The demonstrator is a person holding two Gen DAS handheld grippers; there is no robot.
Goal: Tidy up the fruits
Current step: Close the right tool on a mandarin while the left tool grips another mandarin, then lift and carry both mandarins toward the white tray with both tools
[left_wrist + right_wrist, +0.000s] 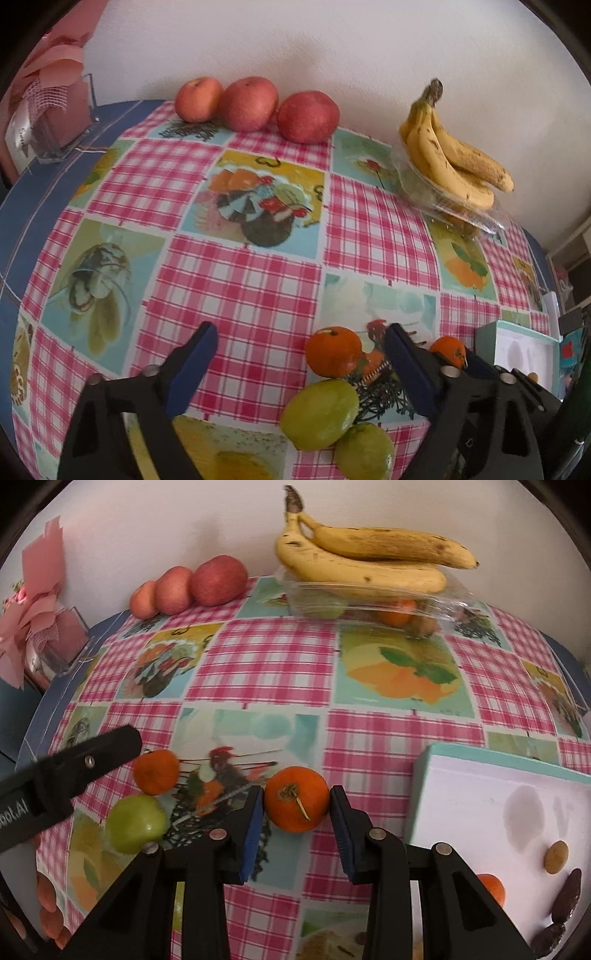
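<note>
In the right wrist view my right gripper [296,805] is shut on an orange tangerine [296,799], pads touching both its sides, low over the tablecloth. A second tangerine [156,772] and a green apple [135,823] lie to its left, by my left gripper's finger [92,762]. In the left wrist view my left gripper [301,341] is open and empty above a tangerine [334,350] and two green apples [319,413]. The held tangerine [448,349] shows behind the right finger. Three red apples [255,105] line the wall.
Bananas [362,559] rest on a clear plastic tray [369,603] holding more fruit at the back. A white box [498,812] with dates and a tangerine sits at the right. A pink decoration in a clear holder [59,110] stands at the far left.
</note>
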